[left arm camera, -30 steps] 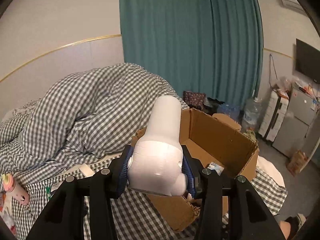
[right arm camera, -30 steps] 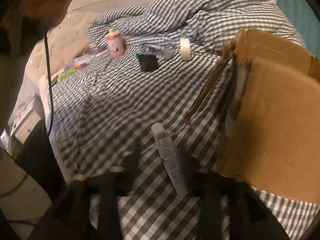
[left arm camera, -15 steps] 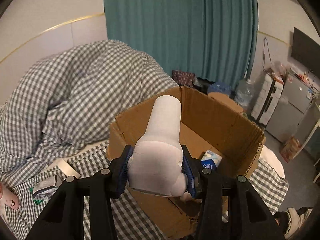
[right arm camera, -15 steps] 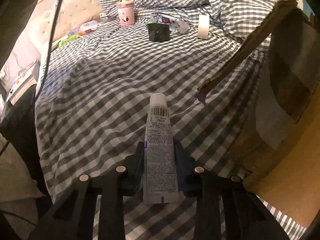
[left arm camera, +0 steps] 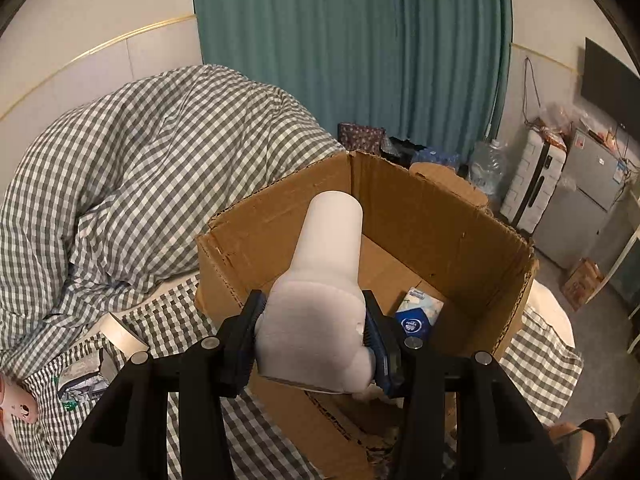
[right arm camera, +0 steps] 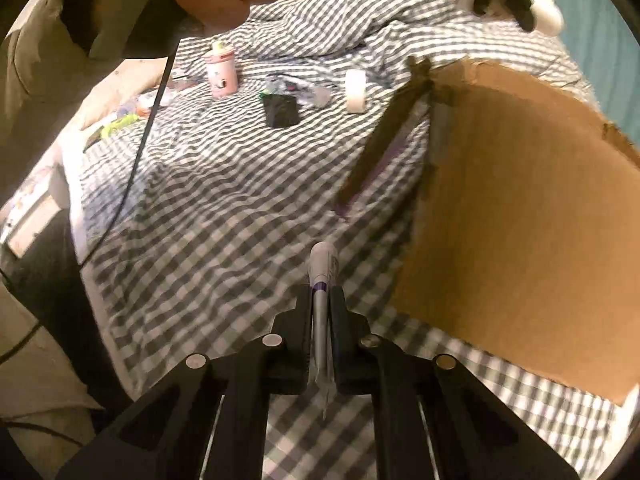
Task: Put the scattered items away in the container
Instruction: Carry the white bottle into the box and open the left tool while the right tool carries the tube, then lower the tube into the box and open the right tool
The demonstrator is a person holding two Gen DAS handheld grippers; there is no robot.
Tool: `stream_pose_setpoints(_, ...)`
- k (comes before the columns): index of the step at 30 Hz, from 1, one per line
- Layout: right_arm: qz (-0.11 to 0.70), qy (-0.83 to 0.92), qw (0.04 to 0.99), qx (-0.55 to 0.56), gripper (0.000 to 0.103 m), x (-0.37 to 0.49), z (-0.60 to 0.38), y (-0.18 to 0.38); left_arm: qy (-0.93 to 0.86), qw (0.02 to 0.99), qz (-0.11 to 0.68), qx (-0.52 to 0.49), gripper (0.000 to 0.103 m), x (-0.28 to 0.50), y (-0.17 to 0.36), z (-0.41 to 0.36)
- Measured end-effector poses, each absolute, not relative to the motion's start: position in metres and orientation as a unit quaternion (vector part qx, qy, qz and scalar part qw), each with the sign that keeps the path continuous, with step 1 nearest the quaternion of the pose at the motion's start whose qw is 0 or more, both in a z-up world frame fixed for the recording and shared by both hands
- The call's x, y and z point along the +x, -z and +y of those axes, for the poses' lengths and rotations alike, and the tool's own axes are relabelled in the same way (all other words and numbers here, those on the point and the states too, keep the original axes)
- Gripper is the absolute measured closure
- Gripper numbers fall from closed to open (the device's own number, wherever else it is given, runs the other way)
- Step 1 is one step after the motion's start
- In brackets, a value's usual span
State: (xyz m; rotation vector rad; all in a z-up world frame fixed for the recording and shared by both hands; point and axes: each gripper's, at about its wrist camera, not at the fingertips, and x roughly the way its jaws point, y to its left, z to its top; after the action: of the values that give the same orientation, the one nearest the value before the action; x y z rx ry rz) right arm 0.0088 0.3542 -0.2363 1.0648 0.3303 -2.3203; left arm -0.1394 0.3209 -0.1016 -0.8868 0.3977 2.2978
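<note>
White hairdryer [left arm camera: 320,300] clamped in left gripper [left arm camera: 316,328] over cardboard box [left arm camera: 460,216] — right gripper [right arm camera: 320,300] pinches thin tube [right arm camera: 322,280].

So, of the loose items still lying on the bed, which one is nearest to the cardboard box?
The white tape roll. It stands on edge closest to the box corner; the black pouch and pink bottle lie farther left.

Matt white plastic dryer [left arm camera: 320,288], rough torn cardboard box [left arm camera: 448,216], soft checked cloth bedding [left arm camera: 152,152].
</note>
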Motion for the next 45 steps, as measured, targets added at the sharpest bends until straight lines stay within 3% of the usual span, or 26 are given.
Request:
stream_pose_setpoints(6,0.112,0.876,0.270,0.384,0.096,0.020,0.359,0.230,-0.875,0.318,0.147,-0.335,0.055,-0.132,0.097,0.323)
stream_pose_setpoints(23,0.090,0.947,0.162,0.262,0.096,0.076,0.418,0.102,-0.868,0.306,0.144,-0.364,0.050,-0.137,0.111,0.334)
stream_pose_setpoints(27,0.079,0.958,0.136,0.241,0.096,0.068,0.429,0.088,-0.872,0.302,0.137,-0.360,0.041,-0.136,0.108,0.332)
stream_pose_setpoints(30,0.073,0.962,0.123,0.230,0.096,0.056,0.435,0.083,-0.881,0.296,0.128,-0.346,0.023,-0.134,0.100,0.325)
stream_pose_setpoints(35,0.051,0.966,0.096,0.236,0.096,0.019,0.442,0.080,-0.903,0.268,0.111,-0.318,0.007,-0.131,0.082,0.303)
stream_pose_setpoints(45,-0.012,0.957,0.035,0.287,0.096,-0.058,0.440,0.086,-0.927,0.219,0.080,-0.294,0.000,-0.136,0.064,0.240)
